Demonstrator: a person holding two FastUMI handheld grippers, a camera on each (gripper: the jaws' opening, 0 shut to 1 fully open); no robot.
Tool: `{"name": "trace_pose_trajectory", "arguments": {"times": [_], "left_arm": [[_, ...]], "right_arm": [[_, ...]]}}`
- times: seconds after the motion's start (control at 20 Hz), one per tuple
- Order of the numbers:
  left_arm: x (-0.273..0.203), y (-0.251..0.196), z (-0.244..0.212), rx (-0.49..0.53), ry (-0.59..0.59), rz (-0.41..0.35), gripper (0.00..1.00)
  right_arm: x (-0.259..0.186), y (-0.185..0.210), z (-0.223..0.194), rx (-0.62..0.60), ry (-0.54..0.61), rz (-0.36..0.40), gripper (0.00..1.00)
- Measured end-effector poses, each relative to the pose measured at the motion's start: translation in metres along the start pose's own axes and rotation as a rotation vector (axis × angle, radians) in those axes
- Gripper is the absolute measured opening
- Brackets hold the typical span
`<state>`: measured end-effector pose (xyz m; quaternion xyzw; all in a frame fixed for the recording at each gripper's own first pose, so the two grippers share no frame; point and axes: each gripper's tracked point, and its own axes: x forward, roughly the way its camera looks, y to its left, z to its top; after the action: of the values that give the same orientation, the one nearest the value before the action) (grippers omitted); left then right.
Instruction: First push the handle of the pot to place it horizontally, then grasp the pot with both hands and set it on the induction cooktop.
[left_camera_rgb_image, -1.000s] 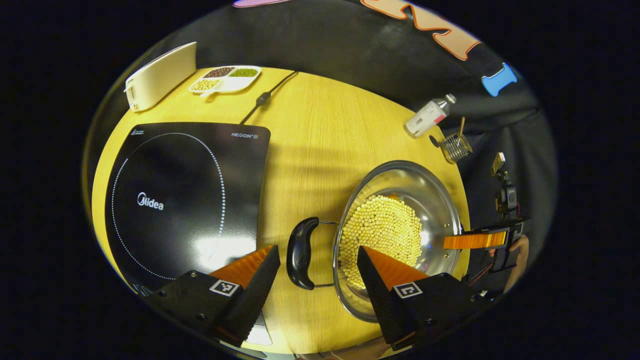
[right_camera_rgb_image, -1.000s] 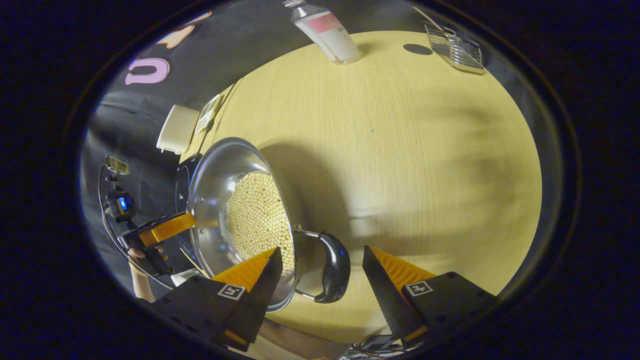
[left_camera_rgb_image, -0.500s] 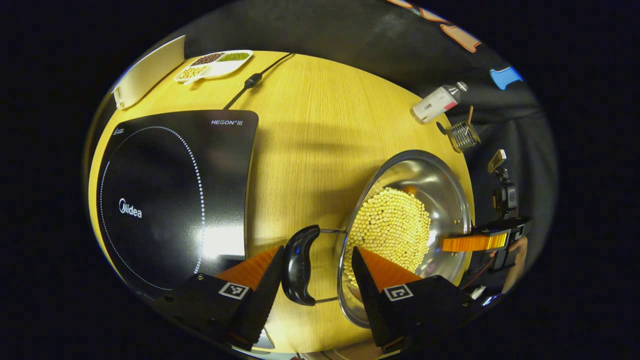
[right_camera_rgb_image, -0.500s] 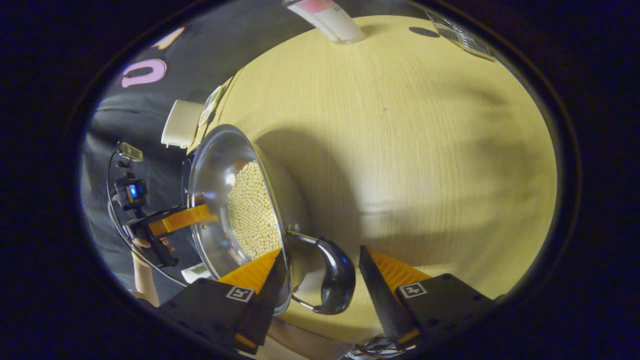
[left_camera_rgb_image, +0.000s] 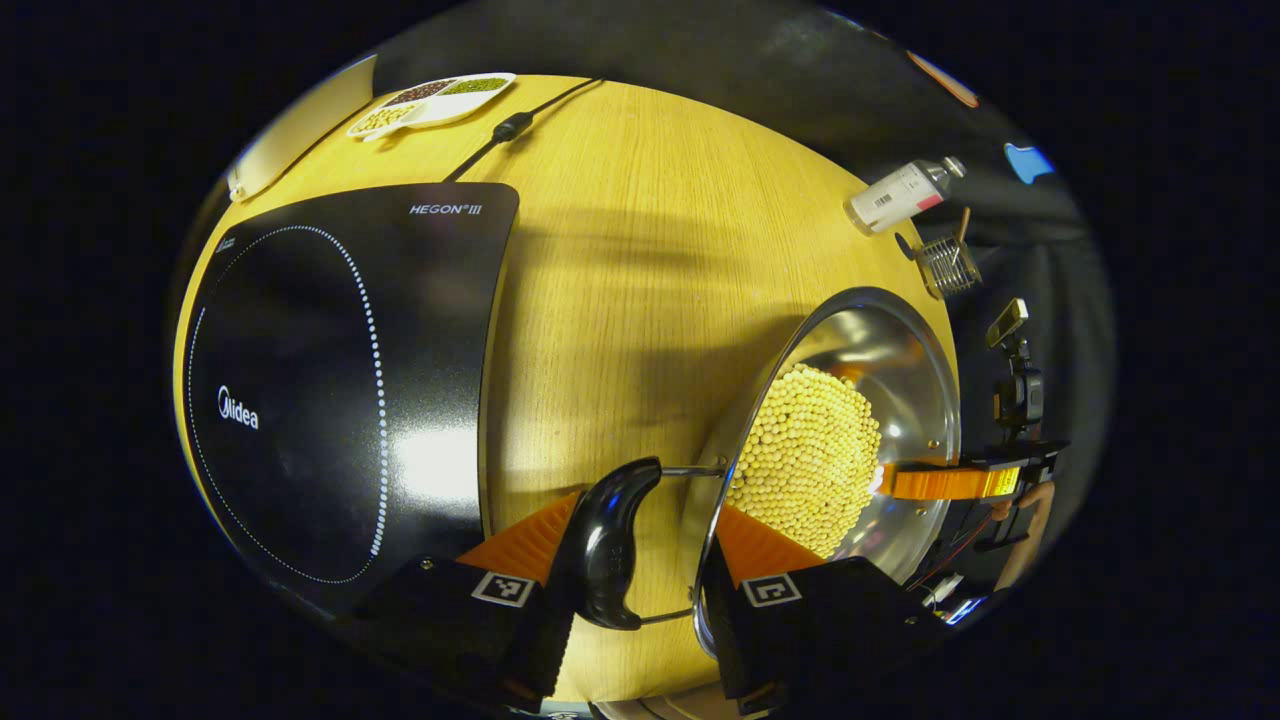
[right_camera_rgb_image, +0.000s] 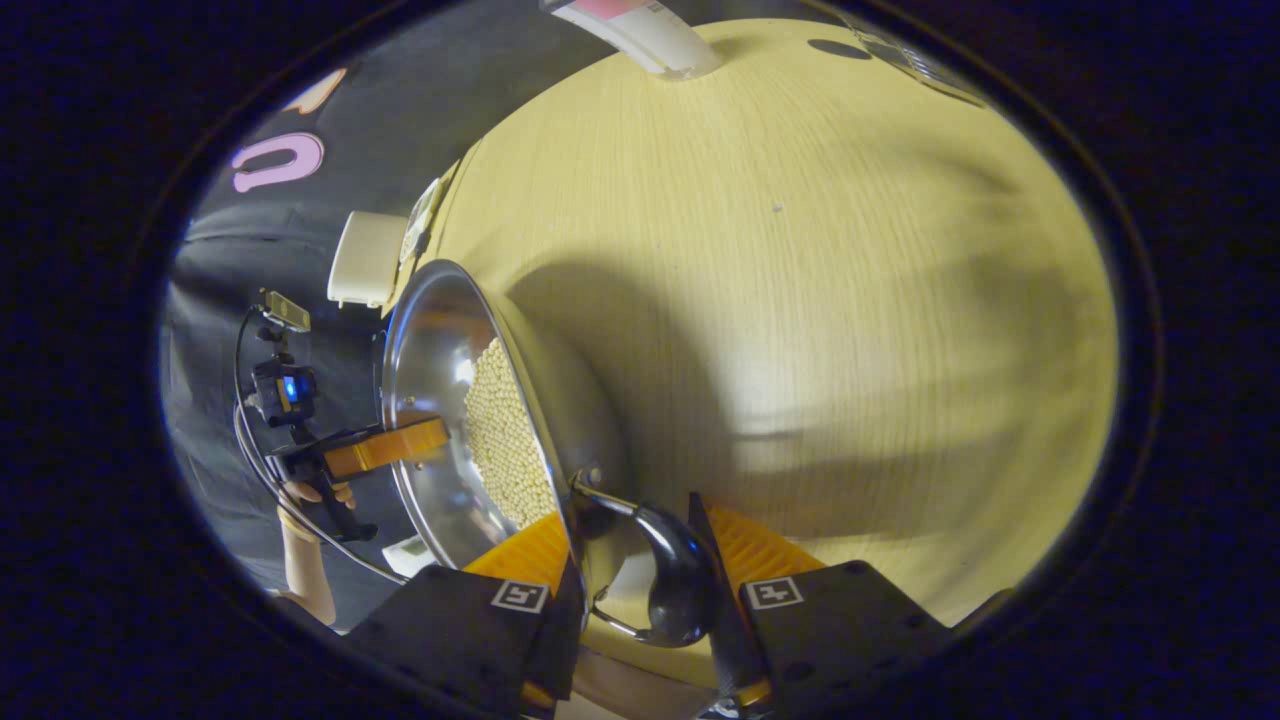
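Left gripper view: the bench (left_camera_rgb_image: 620, 250) carries the induction cooktop (left_camera_rgb_image: 330, 380) ahead-left of the left tool (left_camera_rgb_image: 640, 565). Just ahead-right sits the steel pot (left_camera_rgb_image: 900, 360), bead-filled, likely heavy, rigid, slick-walled. Each black handle (left_camera_rgb_image: 608, 545) is the sensible hold. Both tools, the right tool (right_camera_rgb_image: 640, 580) included, straddle one narrowly; contact unclear.

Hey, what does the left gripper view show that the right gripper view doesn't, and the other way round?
Left gripper view: the induction cooktop, its power cord, and one pot handle between the left hand-held gripper fingers.
Right gripper view: the opposite handle between the right hand-held gripper fingers, and the pot's outer wall.
Both: the steel pot of pale beans, the bottle, the wooden table.
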<state>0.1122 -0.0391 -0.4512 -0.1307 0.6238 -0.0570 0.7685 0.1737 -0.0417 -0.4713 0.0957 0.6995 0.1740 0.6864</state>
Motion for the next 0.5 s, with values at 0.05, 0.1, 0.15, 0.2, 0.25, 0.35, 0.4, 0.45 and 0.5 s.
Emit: {"name": "trace_pose_trajectory", "arguments": {"times": [0.05, 0.1, 0.15, 0.2, 0.25, 0.35, 0.4, 0.45, 0.5], "left_arm": [[-0.001, 0.000, -0.002, -0.019, 0.006, 0.010, 0.60], [-0.002, -0.002, -0.004, -0.038, 0.009, 0.013, 0.60], [-0.003, -0.004, -0.006, -0.057, 0.011, 0.016, 0.60], [-0.004, -0.006, -0.009, -0.069, 0.013, 0.014, 0.59], [-0.007, -0.008, -0.011, -0.077, 0.010, 0.009, 0.59], [-0.015, -0.014, -0.015, -0.069, 0.009, 0.006, 0.60], [-0.018, -0.015, -0.017, -0.059, 0.007, 0.009, 0.58], [-0.023, -0.017, -0.020, -0.051, 0.009, 0.011, 0.60], [-0.028, -0.020, -0.024, -0.048, 0.009, 0.013, 0.58]], "right_arm": [[-0.001, 0.000, 0.003, -0.009, -0.022, 0.000, 0.54], [-0.002, 0.000, 0.004, -0.019, -0.037, -0.007, 0.54], [-0.003, -0.001, 0.005, -0.028, -0.040, -0.007, 0.54], [-0.004, -0.002, 0.003, -0.027, -0.038, -0.005, 0.54], [-0.006, -0.002, 0.001, -0.022, -0.037, 0.000, 0.54], [-0.015, -0.002, -0.007, -0.018, -0.035, 0.004, 0.54], [-0.019, -0.002, -0.012, -0.016, -0.035, 0.005, 0.54], [-0.023, -0.002, -0.016, -0.010, -0.033, 0.006, 0.54], [-0.027, 0.000, -0.021, -0.006, -0.033, 0.009, 0.54]]}}
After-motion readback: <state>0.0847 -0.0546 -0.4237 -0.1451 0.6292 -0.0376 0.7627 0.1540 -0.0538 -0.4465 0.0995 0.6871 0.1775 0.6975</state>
